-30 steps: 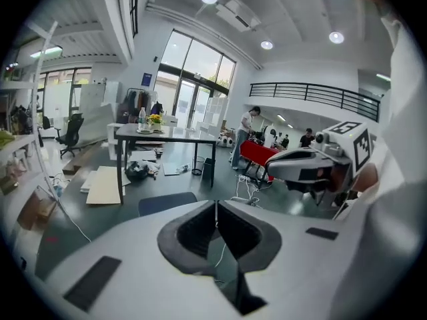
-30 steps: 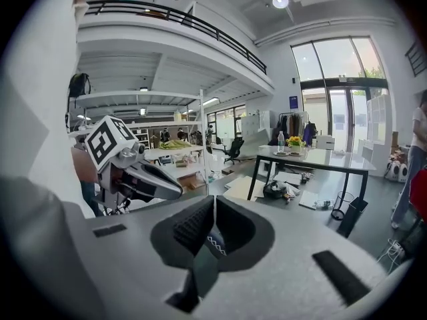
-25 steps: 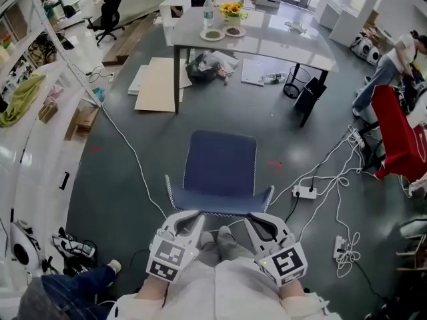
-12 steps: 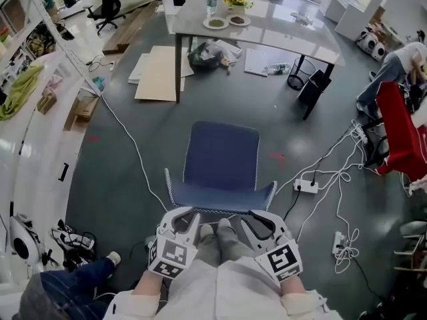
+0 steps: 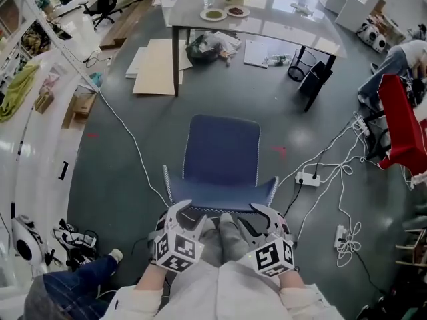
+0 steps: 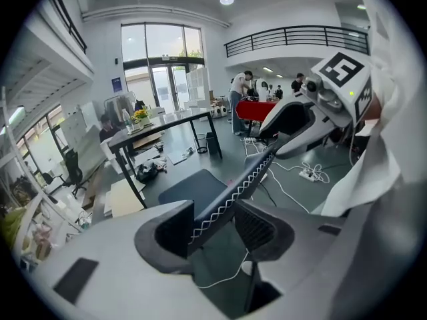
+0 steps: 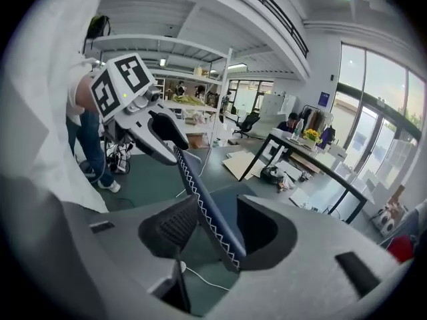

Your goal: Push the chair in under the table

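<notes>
The blue chair (image 5: 222,155) stands on the grey floor with its seat facing the white table (image 5: 280,32) farther off. Its backrest top (image 5: 220,207) is nearest me. My left gripper (image 5: 189,213) straddles the backrest's left end and my right gripper (image 5: 257,213) its right end. In the left gripper view the stitched backrest edge (image 6: 247,175) runs between the opening jaws of the left gripper (image 6: 213,222), with a gap at one pad. In the right gripper view the same edge (image 7: 197,185) lies between the opening jaws of the right gripper (image 7: 217,229), not pinched.
White cables and a power strip (image 5: 308,177) lie on the floor right of the chair. Cardboard sheets (image 5: 155,72) and a dark bag (image 5: 203,51) lie by the table's left leg, a black bin (image 5: 301,64) under its right side. Shelving lines the left wall.
Both grippers have sunk onto the top of the chair's backrest and rolled a little. Their jaws, shut before, now stand apart around the backrest edge.
</notes>
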